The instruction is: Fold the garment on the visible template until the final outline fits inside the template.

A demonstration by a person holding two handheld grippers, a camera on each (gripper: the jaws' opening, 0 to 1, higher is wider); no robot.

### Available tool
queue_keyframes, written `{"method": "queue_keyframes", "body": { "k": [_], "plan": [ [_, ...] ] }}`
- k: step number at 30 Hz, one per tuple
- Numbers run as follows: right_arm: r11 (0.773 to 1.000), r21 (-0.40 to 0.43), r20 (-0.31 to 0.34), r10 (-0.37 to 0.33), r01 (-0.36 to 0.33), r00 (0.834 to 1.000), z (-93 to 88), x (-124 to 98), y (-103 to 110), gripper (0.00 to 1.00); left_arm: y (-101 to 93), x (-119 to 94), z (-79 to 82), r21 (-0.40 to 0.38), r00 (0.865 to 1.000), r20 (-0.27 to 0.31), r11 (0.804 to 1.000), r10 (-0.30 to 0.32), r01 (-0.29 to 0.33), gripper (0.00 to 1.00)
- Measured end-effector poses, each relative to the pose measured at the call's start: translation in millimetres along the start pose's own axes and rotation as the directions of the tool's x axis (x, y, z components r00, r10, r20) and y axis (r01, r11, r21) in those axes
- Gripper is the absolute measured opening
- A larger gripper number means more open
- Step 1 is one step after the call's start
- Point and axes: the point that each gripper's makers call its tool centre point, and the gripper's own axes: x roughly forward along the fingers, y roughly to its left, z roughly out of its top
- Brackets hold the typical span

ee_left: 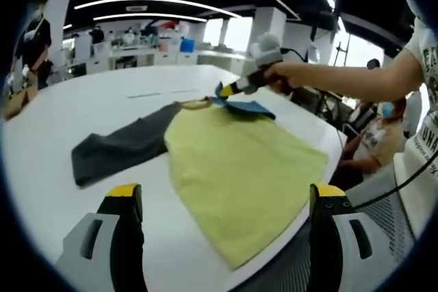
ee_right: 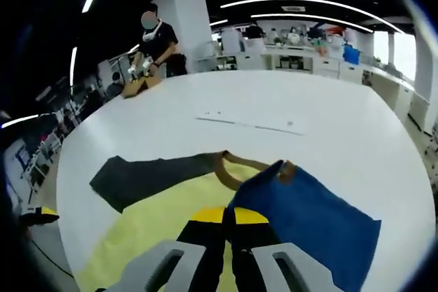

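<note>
A shirt lies flat on the white table [ee_left: 82, 107]. It has a yellow-green body [ee_left: 239, 162], a grey sleeve [ee_left: 120, 145] stretched to the left and a blue sleeve [ee_left: 245, 107] at the far side. In the left gripper view, my left gripper [ee_left: 227, 196] stands open at the near hem, its jaws wide apart and holding nothing. A person's arm holds my right gripper [ee_left: 224, 89] at the blue sleeve beside the collar. In the right gripper view, the right gripper [ee_right: 229, 218] is shut on the edge of the blue sleeve [ee_right: 308, 227], beside the tan collar [ee_right: 229, 169] and grey sleeve [ee_right: 147, 172].
Thin line marks [ee_right: 250, 126] cross the table beyond the shirt. A person [ee_right: 157, 39] works at a cardboard box [ee_right: 135, 87] on the far edge. Seated people [ee_left: 373, 141] and a mesh chair [ee_left: 383, 220] crowd the right rim. Desks and shelves line the back wall.
</note>
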Motion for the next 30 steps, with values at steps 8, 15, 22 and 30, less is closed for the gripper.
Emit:
{"method": "queue_keyframes", "body": {
  "k": [8,15,22,30],
  "plan": [
    [0.999,-0.021,0.005,0.046,-0.046,0.999,10.1,6,22,0.00,0.9,-1,0.5,-0.001,1.000,0.005,1.000,0.005,-0.005,0.99],
    [0.994,-0.059,-0.001,0.088,-0.088,0.996,16.0,13,41,0.00,3.3,-4,-1.6,-0.012,1.000,0.007,1.000,0.020,-0.020,0.99],
    [0.985,-0.116,0.008,0.128,-0.126,0.992,24.7,17,60,0.00,5.9,-6,-2.7,-0.016,1.000,0.010,0.999,0.029,-0.029,0.99],
    [0.970,-0.170,0.022,0.181,-0.175,0.983,35.0,18,84,0.00,10.3,-6,-4.3,-0.021,0.999,0.011,0.999,0.038,-0.038,0.99]
  ]
}}
